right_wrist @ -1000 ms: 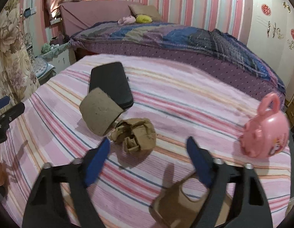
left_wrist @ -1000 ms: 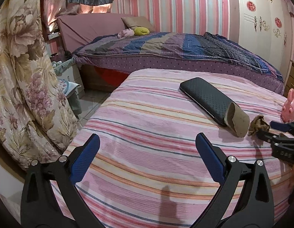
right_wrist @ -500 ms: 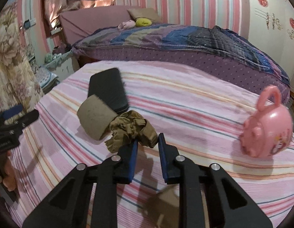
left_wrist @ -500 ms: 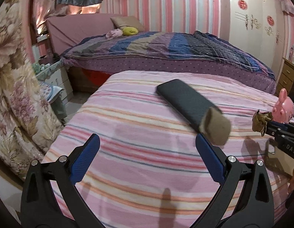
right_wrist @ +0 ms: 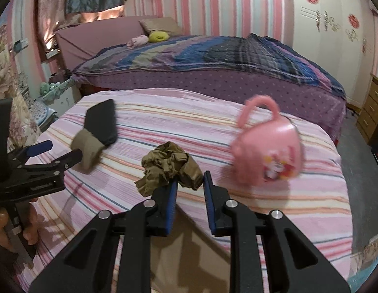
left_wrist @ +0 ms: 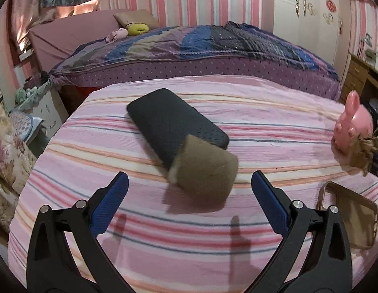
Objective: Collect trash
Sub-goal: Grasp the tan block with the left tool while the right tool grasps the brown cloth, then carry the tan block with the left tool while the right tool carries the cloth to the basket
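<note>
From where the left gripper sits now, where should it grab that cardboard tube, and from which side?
Take the cardboard tube across its round body near the middle, coming straight forward and down from the near side. It lies on its side, one end against the black case, so the curved flanks are free. The left gripper is open wide enough, roughly lined up on it.
</note>
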